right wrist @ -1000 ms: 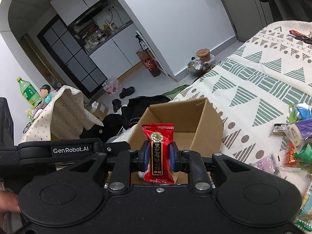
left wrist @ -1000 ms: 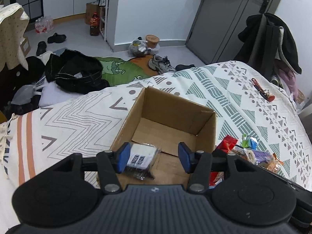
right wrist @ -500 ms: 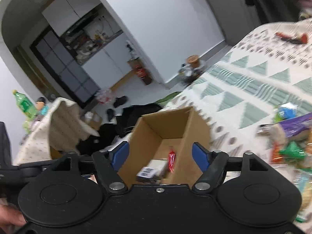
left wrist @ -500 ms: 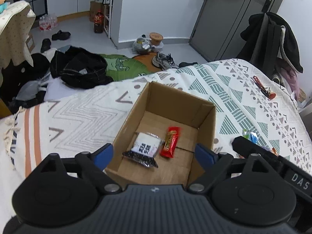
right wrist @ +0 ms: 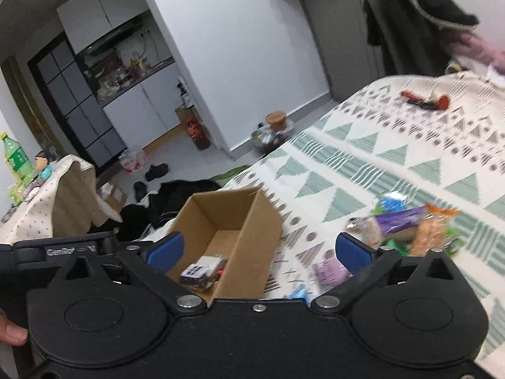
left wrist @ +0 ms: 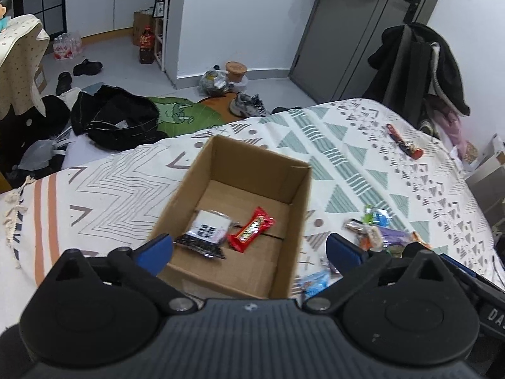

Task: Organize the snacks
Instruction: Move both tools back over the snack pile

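Cardboard box [left wrist: 293, 195]: on the patterned bedspread [left wrist: 363, 164], holding a black-and-white packet [left wrist: 206, 232] touching a red candy bar [left wrist: 251, 229].
Loose snacks [left wrist: 375, 232]: heaped beside the box.
Left gripper [left wrist: 249, 249]: spread wide, empty.
Right gripper [right wrist: 257, 251]: spread wide, empty.
Writing: "GenRob…", blurred, in the right wrist view.

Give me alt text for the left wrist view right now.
An open cardboard box sits on a patterned bedspread, holding a red candy bar and a black-and-white snack packet side by side. The left claw hangs open and empty over its near edge, with loose snacks piled to the right of the box.
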`<state>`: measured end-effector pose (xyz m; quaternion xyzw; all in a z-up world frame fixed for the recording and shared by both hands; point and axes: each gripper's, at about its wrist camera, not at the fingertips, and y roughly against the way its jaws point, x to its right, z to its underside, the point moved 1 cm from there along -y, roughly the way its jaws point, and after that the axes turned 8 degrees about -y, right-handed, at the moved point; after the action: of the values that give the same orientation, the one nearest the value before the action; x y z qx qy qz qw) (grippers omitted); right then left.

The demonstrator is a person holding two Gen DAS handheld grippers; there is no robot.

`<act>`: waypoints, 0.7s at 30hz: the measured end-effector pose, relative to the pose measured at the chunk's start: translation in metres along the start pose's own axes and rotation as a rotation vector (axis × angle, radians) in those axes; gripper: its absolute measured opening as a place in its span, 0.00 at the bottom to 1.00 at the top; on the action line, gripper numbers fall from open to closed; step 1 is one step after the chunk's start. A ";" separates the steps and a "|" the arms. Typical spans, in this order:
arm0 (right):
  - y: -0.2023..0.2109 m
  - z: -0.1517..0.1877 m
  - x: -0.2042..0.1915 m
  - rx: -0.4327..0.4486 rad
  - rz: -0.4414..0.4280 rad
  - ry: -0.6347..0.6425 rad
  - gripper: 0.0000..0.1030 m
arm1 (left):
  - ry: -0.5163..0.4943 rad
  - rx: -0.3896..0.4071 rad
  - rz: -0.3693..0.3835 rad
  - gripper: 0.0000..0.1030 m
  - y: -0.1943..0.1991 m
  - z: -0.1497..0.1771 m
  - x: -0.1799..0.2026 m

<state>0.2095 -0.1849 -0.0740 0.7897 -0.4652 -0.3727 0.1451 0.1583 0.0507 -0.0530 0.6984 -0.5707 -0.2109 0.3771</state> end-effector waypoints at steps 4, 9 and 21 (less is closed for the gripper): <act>0.013 -0.004 0.009 0.044 0.052 0.027 1.00 | -0.011 0.012 0.030 1.00 0.006 0.003 0.012; 0.028 -0.005 0.021 0.091 0.081 0.035 1.00 | -0.017 0.026 0.061 1.00 0.011 0.005 0.025; 0.055 -0.013 0.042 0.101 0.072 0.080 1.00 | -0.041 0.047 0.097 1.00 0.012 0.009 0.051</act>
<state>0.1964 -0.2508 -0.0521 0.7929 -0.5056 -0.3115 0.1369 0.1576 -0.0013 -0.0423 0.6742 -0.6162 -0.1931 0.3585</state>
